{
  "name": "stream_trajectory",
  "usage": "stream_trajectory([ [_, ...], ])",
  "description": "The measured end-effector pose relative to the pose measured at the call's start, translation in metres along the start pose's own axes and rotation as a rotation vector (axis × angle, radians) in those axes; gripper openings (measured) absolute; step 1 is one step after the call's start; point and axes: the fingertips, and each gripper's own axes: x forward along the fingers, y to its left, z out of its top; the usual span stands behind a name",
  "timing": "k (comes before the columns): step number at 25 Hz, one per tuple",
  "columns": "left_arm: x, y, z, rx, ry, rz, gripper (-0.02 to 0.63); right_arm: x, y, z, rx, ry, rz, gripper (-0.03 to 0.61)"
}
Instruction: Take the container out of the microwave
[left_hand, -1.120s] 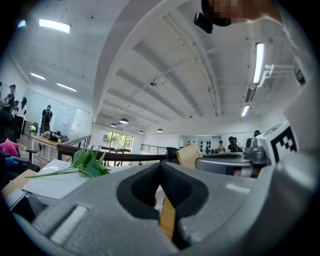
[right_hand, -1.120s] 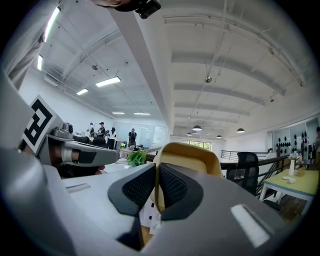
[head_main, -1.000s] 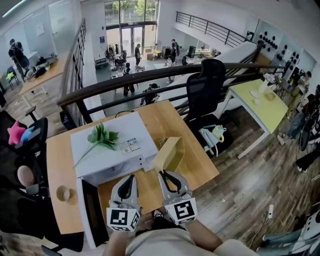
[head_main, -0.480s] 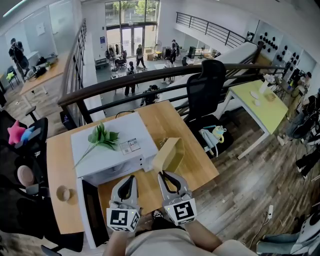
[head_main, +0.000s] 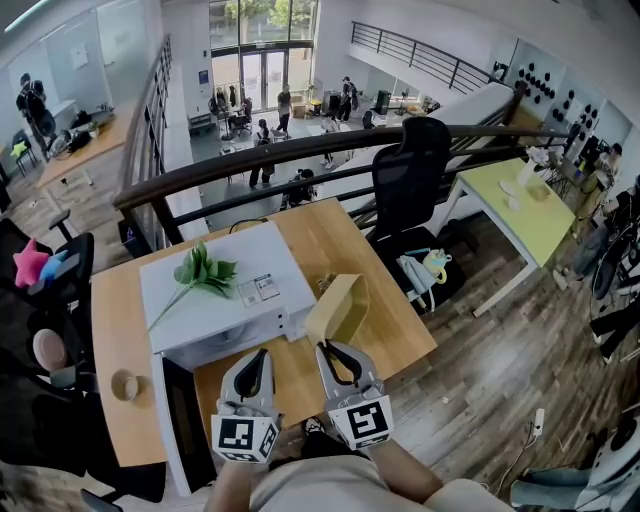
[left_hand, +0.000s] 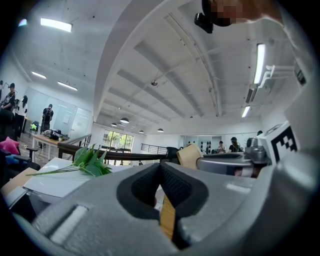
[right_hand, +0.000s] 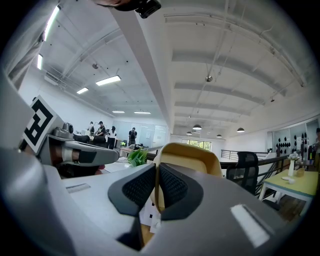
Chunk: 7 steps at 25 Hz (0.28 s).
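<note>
So it's a light wooden surface (head_main: 392, 312) up against a railing, and the big thing on it is a white microwave (head_main: 228, 302) sitting toward the left half, door swung open toward the near edge. Left of that, near the edge, there's a small round wooden-looking thing (head_main: 127, 386), too small to tell what it is. Just off the microwave's right front corner is a tan container (head_main: 338, 308), tilted, and honestly I can't tell if its bottom is actually touching the wood.

One microwave (head_main: 228, 316), one container (head_main: 338, 308), one leafy sprig (head_main: 204, 272), one table (head_main: 340, 245).
</note>
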Motion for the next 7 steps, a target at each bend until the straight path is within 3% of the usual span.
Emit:
stream_trajectory([
  [7,0.0016,-0.0003,0.0004,0.004,0.003,-0.003,0.003,0.0017,-0.0012,0.0005,0.002,-0.001,-0.003,0.037],
])
